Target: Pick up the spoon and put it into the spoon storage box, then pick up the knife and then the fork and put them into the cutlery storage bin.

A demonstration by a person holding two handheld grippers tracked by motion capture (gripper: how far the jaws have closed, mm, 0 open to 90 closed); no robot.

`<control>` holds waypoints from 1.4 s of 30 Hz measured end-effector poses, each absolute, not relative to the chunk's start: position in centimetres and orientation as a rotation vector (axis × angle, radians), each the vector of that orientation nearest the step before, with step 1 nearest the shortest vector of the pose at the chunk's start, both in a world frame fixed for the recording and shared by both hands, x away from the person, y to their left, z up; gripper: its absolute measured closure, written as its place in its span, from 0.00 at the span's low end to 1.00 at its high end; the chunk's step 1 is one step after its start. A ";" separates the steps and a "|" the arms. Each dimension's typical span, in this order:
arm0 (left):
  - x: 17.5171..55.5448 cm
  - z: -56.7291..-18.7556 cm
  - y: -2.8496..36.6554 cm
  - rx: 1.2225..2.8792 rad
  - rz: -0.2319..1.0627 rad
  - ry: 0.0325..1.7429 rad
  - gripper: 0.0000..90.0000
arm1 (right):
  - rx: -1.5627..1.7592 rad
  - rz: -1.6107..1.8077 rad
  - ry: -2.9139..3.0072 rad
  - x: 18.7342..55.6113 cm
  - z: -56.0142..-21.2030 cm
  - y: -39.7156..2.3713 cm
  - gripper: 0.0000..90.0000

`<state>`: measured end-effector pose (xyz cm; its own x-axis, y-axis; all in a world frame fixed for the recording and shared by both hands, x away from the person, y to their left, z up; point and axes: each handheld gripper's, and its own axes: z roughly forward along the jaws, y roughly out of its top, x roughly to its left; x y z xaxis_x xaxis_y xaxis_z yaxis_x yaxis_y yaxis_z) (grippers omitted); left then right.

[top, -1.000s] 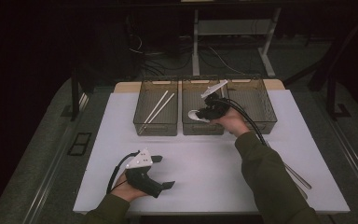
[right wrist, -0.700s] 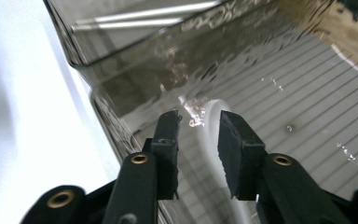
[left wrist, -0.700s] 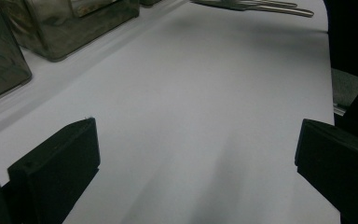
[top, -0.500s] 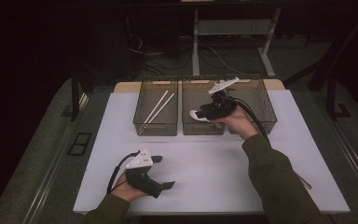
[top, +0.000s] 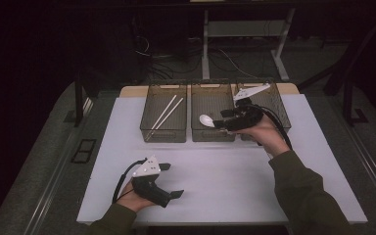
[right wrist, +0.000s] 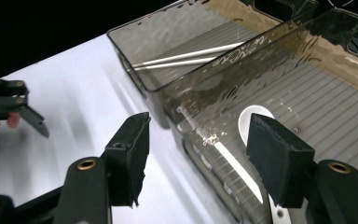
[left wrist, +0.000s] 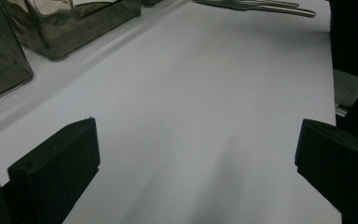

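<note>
No legible writing or brand on bins. Right hand-held gripper above middle bin, jaws spread, just opening, nothing between. White spoon lies loose on middle bin floor. Chopsticks in left bin, at 9 o'clock of spoon. Left hand-held gripper spread, empty, resting at 7 o'clock on bare white worktop; open room ahead. Metal cutlery lies at worktop's edge.

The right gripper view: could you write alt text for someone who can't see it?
Two black claw jaws stand open with nothing between them, above a clear smoky plastic bin that holds a white spoon. A second clear bin behind holds a pair of pale chopsticks, on a white tabletop.
</note>
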<state>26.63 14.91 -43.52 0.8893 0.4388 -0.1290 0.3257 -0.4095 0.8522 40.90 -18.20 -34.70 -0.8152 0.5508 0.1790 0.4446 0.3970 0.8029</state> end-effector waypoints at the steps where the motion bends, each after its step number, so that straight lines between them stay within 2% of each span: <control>1: 26.6 -43.5 14.9 2.030 0.139 0.554 0.00 | 0.900 1.403 2.523 40.6 -34.7 -18.5 0.43; 13: 26.6 -43.5 14.8 2.034 0.140 0.554 0.00 | 0.929 1.402 2.505 36.7 -35.6 -21.4 0.42; 32: 26.5 -43.4 15.0 2.025 0.151 0.560 0.00 | 1.032 1.357 2.460 33.1 -38.0 -27.1 0.42; 42: 26.6 -43.4 15.0 2.022 0.147 0.566 0.00 | 1.161 1.252 2.413 32.4 -39.7 -31.4 0.52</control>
<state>26.55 15.05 -43.45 0.8835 0.4499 -0.1302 0.3296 -0.3996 0.8554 32.37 -31.39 -39.66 -0.6766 0.7142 0.1792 0.5577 0.3382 0.7580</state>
